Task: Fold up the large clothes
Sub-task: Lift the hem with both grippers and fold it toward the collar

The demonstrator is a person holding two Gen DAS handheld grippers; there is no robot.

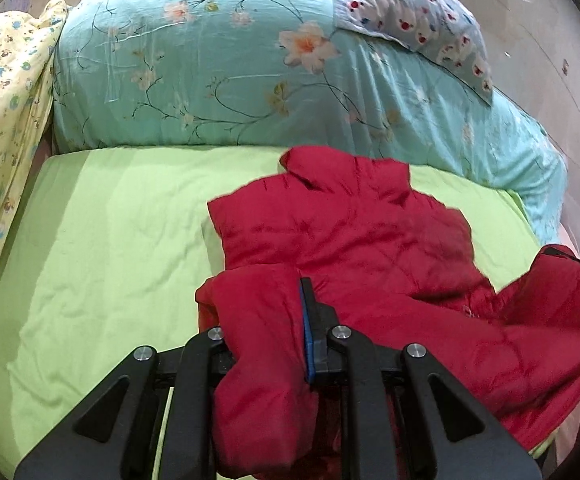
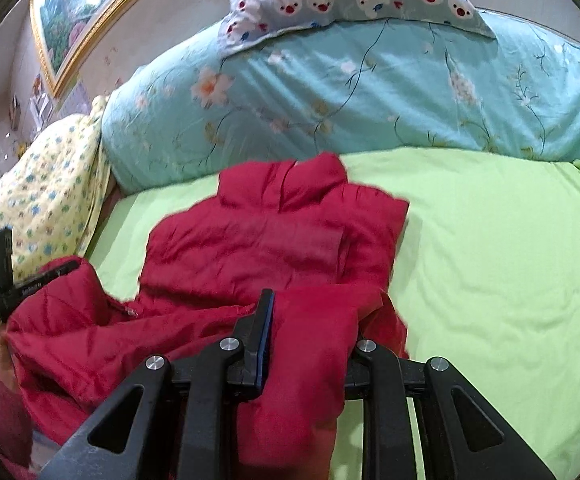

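Observation:
A red quilted jacket lies on the green bed sheet, collar towards the far quilt. My left gripper is shut on a bunched fold of its near edge. One blue-padded finger shows and the cloth covers the other. In the right wrist view the jacket has its near edge lifted off the sheet. My right gripper is shut on that edge, with one finger visible and the other under the fabric. The left gripper appears at the far left, on the jacket's other corner.
A rolled teal floral quilt runs across the far side of the bed, with a bear-print pillow on top. A yellow printed blanket is heaped on the left. A gilt-framed picture hangs on the wall.

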